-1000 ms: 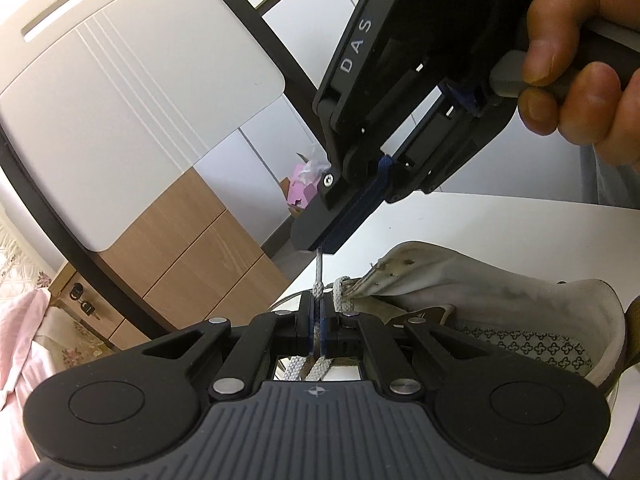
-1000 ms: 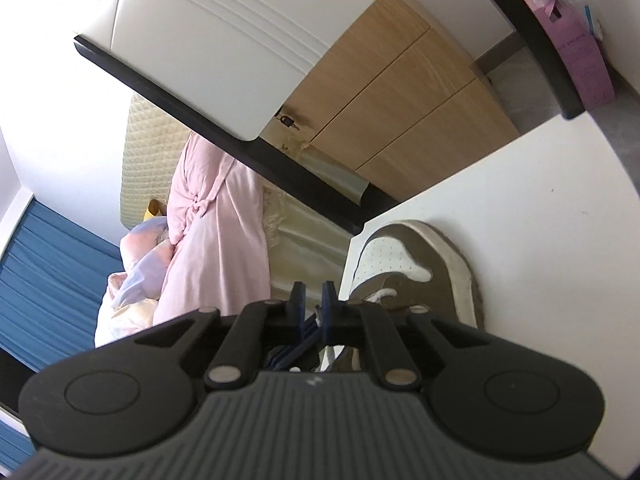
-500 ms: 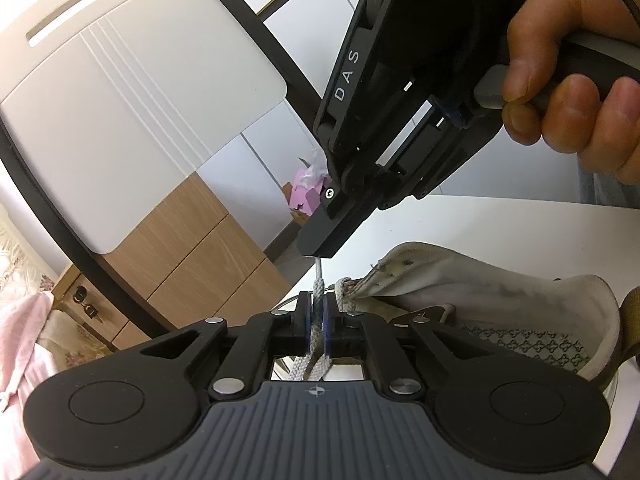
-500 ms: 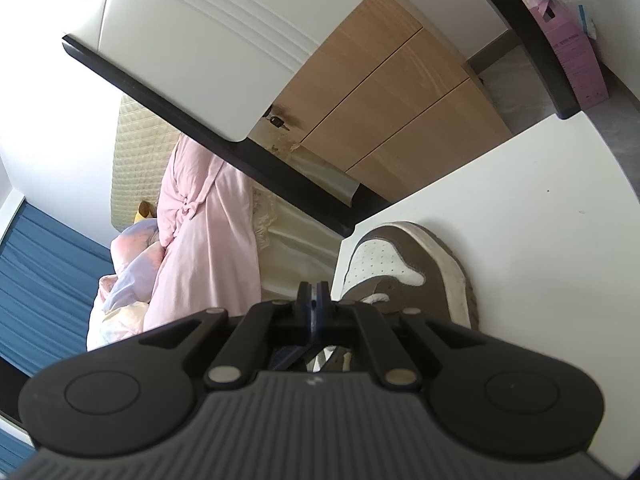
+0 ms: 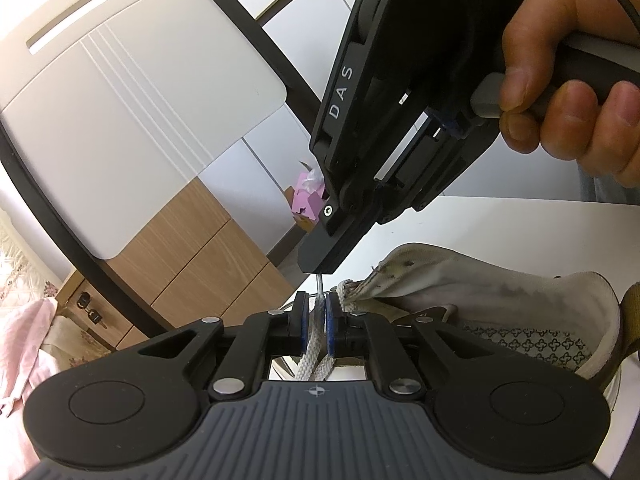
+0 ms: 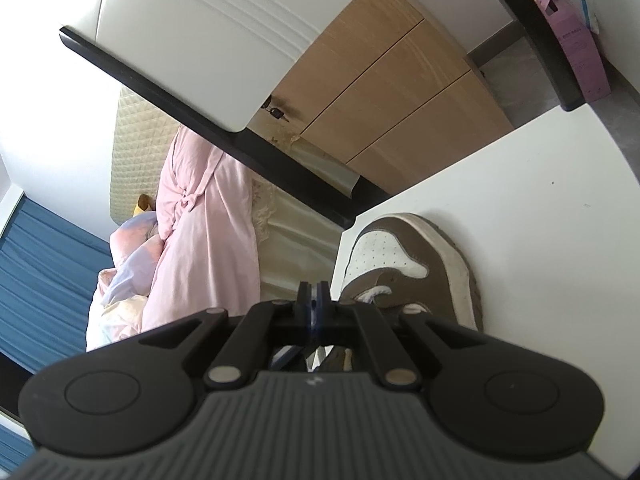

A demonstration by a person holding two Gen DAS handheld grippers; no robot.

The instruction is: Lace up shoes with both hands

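Your left gripper (image 5: 316,320) has just eased its jaws a little apart, the white lace (image 5: 314,354) running loosely between them. Just beyond, your right gripper (image 5: 318,268) is clenched on the lace's tip. The shoe (image 6: 404,264) lies on the white table (image 6: 540,220), toe near its far edge.

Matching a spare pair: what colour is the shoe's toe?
White toe edged in brown; right wrist view shows it best.
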